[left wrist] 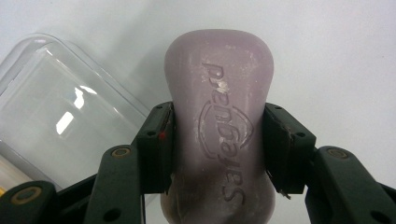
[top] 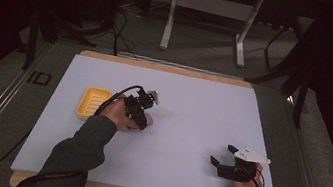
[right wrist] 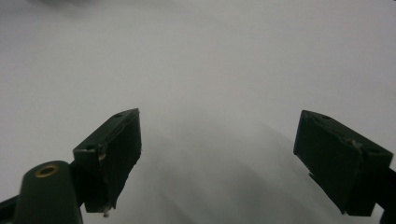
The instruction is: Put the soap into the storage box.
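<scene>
**Around the Work: Sheet, Frame, Cables**

Lying flat as a pale sheet (top: 193, 103) over the wooden tabletop (top: 163, 67), leaving strips of wood showing along the far and near edges. Standing behind on the grey floor (top: 196, 52) as a white metal frame (top: 168, 23) on two legs. Trailing beside it as dark cables (top: 120, 28). Showing an "ID" marking (top: 39, 78) off the sheet's left side.

Left arm: sleeved forearm (top: 80, 148) comes in from the bottom left and angles up and right toward mid-table.
Left hand (top: 115, 114): wrapped around the tool's body.
Left tongs (left wrist: 217, 140): jaws closed in on something held between them, pads pressing both its sides.
Right hand (top: 246, 186): low at the near right edge.
Right tongs (right wrist: 217, 158): jaws spread wide, nothing between them, pointing left.
</scene>
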Action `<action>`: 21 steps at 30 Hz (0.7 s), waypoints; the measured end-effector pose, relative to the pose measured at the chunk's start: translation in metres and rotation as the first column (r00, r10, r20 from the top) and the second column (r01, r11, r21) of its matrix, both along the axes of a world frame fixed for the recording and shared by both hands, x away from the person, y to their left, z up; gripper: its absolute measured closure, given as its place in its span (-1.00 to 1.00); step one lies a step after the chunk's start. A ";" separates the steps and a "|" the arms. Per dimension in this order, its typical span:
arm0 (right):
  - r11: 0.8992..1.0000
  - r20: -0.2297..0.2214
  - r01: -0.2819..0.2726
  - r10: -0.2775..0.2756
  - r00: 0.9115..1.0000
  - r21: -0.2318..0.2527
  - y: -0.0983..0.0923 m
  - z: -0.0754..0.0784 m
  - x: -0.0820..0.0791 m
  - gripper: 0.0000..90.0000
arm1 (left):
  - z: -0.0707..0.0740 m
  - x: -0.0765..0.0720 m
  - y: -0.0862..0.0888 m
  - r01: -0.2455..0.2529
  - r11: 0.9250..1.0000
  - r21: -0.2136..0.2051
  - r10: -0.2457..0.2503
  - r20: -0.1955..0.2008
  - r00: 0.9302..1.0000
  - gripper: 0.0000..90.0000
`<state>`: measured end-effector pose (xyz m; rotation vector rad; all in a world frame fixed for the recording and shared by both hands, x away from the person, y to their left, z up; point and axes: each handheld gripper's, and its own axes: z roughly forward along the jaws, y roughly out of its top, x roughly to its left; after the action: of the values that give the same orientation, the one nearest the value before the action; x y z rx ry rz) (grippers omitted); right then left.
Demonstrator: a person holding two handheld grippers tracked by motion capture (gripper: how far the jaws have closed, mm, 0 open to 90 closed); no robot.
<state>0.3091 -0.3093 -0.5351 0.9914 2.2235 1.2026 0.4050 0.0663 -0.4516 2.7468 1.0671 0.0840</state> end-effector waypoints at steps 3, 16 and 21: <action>1.000 -0.001 0.001 -0.001 1.000 0.001 0.000 0.000 0.000 -0.67 | 0.001 0.000 0.001 -0.002 1.000 -0.003 0.002 0.006 1.000 0.10; 1.000 -0.003 0.001 -0.001 1.000 0.002 0.000 0.000 0.000 -0.67 | 0.007 0.005 0.013 -0.032 1.000 -0.002 0.032 0.015 0.999 0.10; 1.000 -0.001 0.000 0.000 1.000 0.001 0.000 0.000 0.000 -0.67 | 0.012 0.006 0.020 -0.041 0.999 0.005 0.041 0.027 0.999 0.10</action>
<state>0.3092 -0.3094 -0.5351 0.9932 2.2240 1.2034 0.4106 0.0863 -0.4394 2.7217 1.1182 0.1294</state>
